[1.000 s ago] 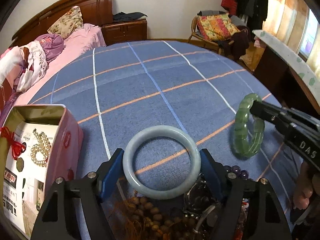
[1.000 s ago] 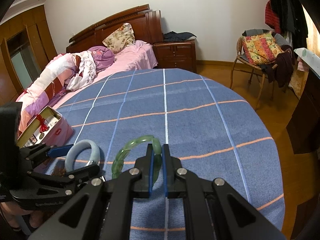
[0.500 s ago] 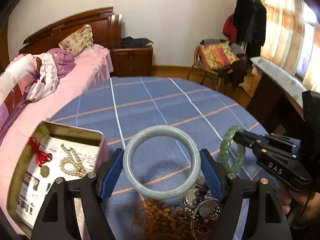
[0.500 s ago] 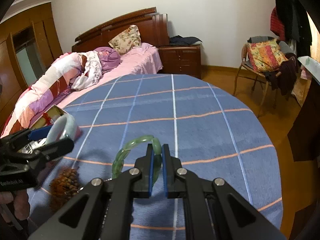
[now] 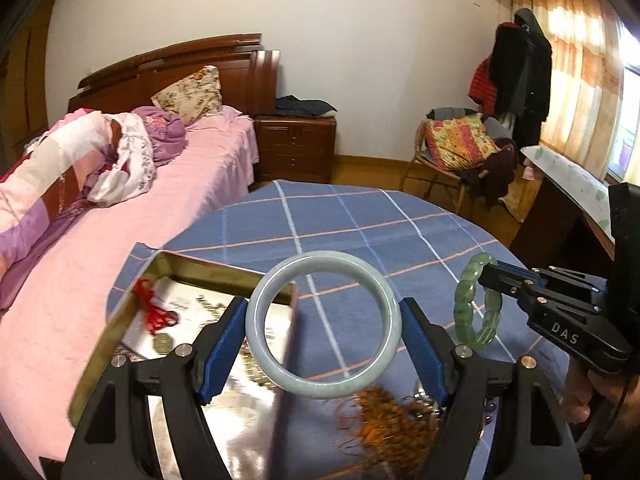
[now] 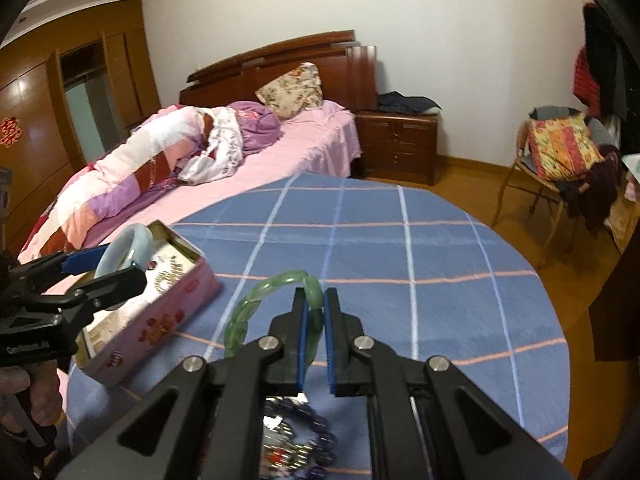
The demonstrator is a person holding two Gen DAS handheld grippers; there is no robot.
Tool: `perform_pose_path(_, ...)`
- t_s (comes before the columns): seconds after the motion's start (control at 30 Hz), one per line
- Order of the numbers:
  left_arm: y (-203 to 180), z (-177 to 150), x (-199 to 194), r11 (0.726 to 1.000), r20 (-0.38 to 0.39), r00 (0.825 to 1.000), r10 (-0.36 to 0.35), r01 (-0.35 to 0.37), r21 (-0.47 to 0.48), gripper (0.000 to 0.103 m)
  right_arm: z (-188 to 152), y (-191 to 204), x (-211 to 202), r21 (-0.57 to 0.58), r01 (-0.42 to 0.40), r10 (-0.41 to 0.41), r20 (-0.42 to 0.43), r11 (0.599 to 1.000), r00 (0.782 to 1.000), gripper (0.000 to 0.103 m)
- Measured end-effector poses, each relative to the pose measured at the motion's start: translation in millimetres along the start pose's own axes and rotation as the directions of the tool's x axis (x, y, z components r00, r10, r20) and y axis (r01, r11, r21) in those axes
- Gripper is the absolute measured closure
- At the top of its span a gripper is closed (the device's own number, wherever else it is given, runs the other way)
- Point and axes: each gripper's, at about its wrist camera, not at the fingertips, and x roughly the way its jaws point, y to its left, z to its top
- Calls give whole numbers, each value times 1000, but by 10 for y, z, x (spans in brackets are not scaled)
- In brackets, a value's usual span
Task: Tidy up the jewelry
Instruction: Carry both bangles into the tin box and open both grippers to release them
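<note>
My left gripper (image 5: 323, 320) is shut on a pale grey-green jade bangle (image 5: 276, 366) and holds it in the air over the right edge of the open pink tin (image 5: 120, 320). In the right wrist view the left gripper (image 6: 110, 264) and its bangle (image 6: 120, 246) hang above the tin (image 6: 160, 320). My right gripper (image 6: 315, 312) is shut on a green beaded bracelet (image 6: 244, 312), held above the table; it also shows in the left wrist view (image 5: 476, 336). The tin holds a pearl chain, a red cord and a coin charm.
A heap of loose jewelry lies on the blue checked tablecloth (image 6: 400, 260): brown wooden beads (image 5: 384, 420) and purple beads with metal pieces (image 6: 296, 440). A pink bed (image 6: 240, 168) stands just behind the tin. A chair (image 6: 560, 160) and a desk are to the right.
Both grippers have risen and swung left with their bracelets. The left gripper with the bangle now hangs over the tin's edge; the jewelry heap has dropped lower in both views.
</note>
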Motion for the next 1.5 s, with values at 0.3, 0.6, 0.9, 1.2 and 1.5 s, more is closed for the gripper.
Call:
perform_pose_path(0.3, 340, -60, -143, 997, 13, 998, 56, -55, -45, 27, 151, 391, 66, -78, -78, 79, 8, 994, 997, 93)
perform_pose_path(0.6, 641, -156, -225, 990, 6, 993, 114, -113, -84, 27, 251, 809, 240, -147, -138, 139, -7, 979, 990, 93)
perform_pose_path(0.9, 865, -247, -242, 983, -13, 990, 139, -140, -116, 27, 289, 1120, 434, -181, -180, 176, -40, 967, 984, 93)
perform_pose_path(1.2, 1027, -331, -243, 976, -34, 985, 170, -173, -133, 27, 235, 1344, 609, -211, -206, 192, -85, 956, 978, 93)
perform_pose_path(1.5, 1088, -414, -191, 972, -56, 981, 185, -191, -138, 27, 149, 1455, 751, -216, -227, 202, -131, 950, 970, 93)
